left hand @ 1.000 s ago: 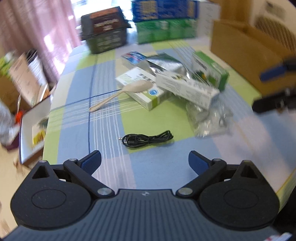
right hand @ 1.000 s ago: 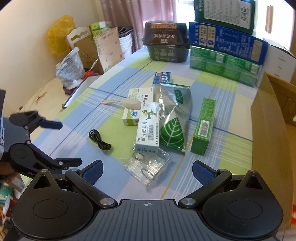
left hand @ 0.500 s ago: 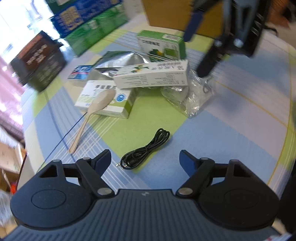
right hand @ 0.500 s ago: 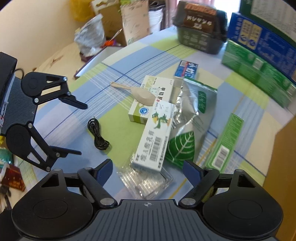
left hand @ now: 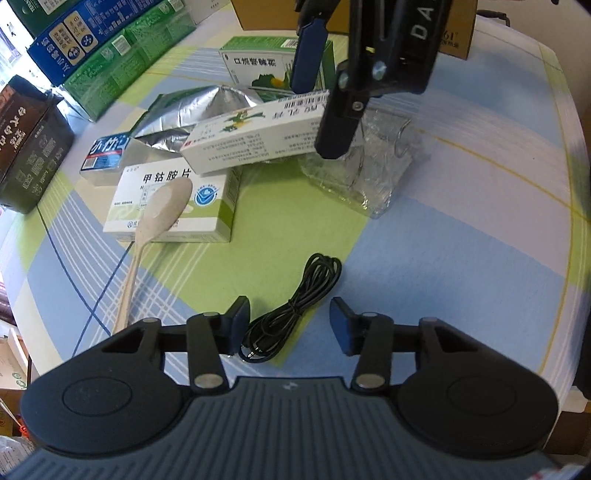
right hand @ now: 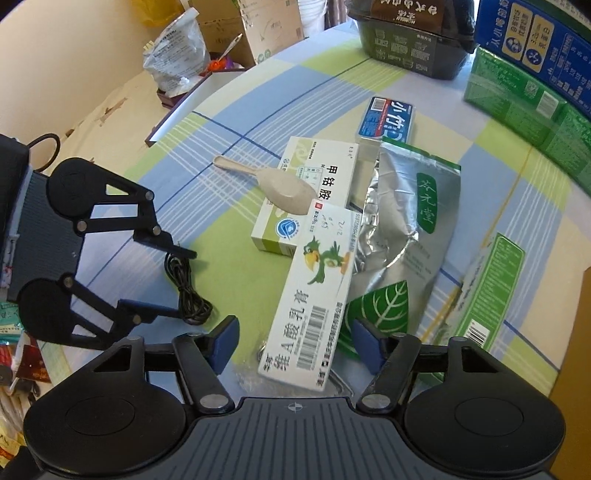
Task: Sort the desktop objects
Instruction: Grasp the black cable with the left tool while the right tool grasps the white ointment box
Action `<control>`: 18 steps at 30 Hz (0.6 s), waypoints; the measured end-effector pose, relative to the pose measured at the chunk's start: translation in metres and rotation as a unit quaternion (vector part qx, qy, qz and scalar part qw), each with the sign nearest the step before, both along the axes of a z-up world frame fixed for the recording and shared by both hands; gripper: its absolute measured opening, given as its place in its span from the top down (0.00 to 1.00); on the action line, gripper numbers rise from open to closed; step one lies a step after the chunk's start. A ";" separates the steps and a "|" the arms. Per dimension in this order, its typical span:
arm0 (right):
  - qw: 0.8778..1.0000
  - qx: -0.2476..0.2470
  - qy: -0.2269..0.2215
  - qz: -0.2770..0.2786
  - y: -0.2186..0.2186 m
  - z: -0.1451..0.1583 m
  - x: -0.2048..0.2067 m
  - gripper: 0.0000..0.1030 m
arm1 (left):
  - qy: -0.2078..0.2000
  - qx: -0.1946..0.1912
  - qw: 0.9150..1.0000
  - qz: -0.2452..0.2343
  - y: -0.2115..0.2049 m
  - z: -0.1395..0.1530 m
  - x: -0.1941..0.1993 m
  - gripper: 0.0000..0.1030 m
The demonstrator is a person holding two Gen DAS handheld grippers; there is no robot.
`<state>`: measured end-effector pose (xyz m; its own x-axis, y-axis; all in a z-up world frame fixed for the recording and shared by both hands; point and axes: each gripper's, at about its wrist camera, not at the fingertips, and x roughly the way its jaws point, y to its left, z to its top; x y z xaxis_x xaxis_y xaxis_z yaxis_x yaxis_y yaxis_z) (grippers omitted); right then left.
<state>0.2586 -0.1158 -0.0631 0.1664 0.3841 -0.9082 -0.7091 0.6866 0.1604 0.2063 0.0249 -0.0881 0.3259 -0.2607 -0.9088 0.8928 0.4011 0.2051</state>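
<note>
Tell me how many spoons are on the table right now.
1. The beige spoon lies with its bowl on the white and green medicine box and its handle on the checked tablecloth. Another could be hidden under the foil pouch.

Counter [right hand: 509, 206] covered with a checked cloth [left hand: 461, 258] in blue, green and white blocks. Cream wall [right hand: 55, 55] on the left of the right wrist view. Cardboard cartons [right hand: 258, 29] and a white plastic bag [right hand: 177, 48] stacked beyond the counter edge. Daylight bright, glare across the cloth's far side.
</note>
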 end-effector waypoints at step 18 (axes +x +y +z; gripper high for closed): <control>1.000 -0.015 -0.010 -0.017 -0.018 0.010 -0.030 0.65 | 0.057 -0.018 0.995 0.084 0.000 0.009 -0.031 0.87</control>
